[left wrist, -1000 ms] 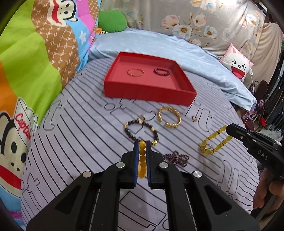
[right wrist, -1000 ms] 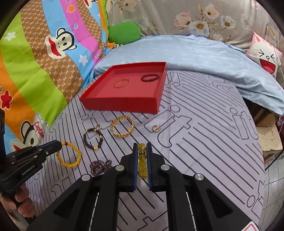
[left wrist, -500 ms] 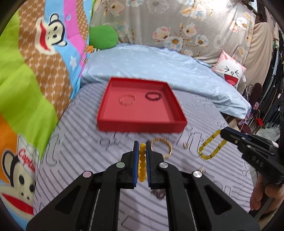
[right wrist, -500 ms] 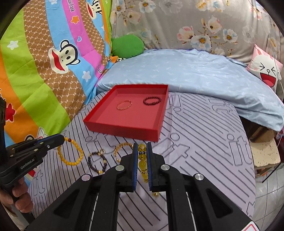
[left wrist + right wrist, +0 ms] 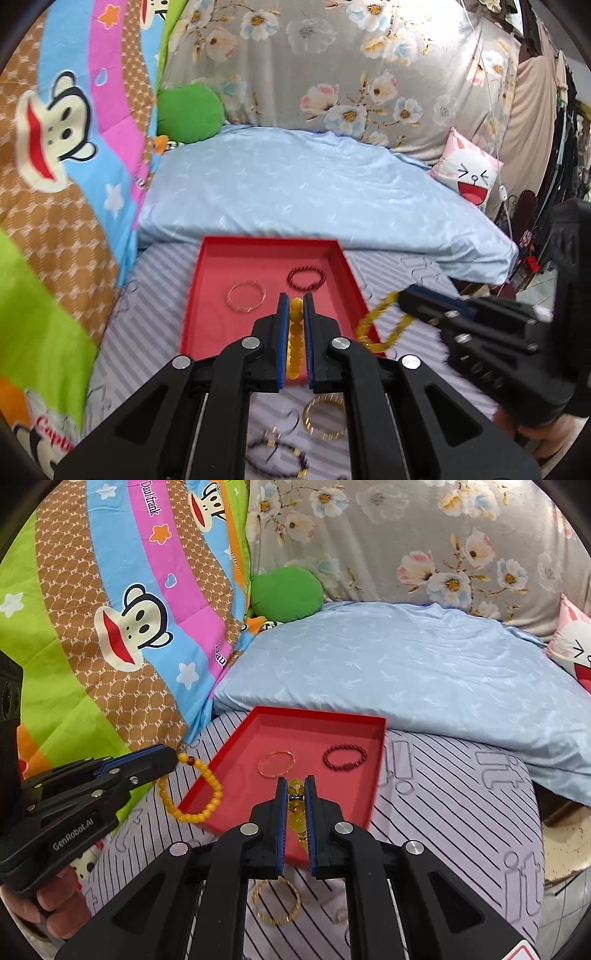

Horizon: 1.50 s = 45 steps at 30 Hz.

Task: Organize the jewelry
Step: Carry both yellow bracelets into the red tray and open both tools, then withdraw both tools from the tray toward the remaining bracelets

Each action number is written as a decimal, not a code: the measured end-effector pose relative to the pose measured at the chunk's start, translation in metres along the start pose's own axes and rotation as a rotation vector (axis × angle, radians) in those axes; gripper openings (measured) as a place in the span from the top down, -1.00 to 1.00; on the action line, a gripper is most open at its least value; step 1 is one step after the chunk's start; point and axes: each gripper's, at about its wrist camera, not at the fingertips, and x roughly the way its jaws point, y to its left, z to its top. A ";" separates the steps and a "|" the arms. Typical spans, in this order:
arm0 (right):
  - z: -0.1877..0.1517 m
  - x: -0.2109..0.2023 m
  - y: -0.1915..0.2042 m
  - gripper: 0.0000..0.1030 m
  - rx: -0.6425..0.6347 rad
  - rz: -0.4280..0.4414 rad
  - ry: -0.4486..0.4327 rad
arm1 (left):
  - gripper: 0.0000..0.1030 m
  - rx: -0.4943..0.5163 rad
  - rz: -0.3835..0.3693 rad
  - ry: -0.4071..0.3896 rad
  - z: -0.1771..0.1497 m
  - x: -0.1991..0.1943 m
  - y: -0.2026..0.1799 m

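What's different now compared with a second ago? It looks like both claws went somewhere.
Both grippers lifted their beaded bracelets off the bed and carried them to the red tray. The left gripper still clamps the orange bead bracelet, which now dangles over the tray's near corner; the right gripper still clamps the yellow bead bracelet. The thin gold bangle and dark red bracelet in the tray have not moved.

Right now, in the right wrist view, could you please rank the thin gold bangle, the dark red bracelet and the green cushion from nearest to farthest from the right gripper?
1. Thin gold bangle, in the red tray, just beyond the right gripper, slightly left.
2. Dark red bracelet, in the tray, farther right.
3. Green cushion, far back, against the bedding.
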 end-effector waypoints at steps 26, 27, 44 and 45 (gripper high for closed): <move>-0.006 0.157 -0.054 0.82 0.036 -0.111 0.219 | 0.85 -0.037 0.128 0.239 -0.030 0.157 0.062; -0.005 0.156 -0.055 0.77 0.038 -0.118 0.209 | 0.85 -0.035 0.146 0.235 -0.030 0.159 0.063; -0.010 0.089 -0.038 0.38 0.037 -0.101 0.096 | 0.28 -0.042 0.236 0.155 -0.030 0.112 0.063; -0.013 0.083 -0.035 0.38 0.029 -0.103 0.091 | 0.27 -0.040 0.236 0.151 -0.032 0.107 0.062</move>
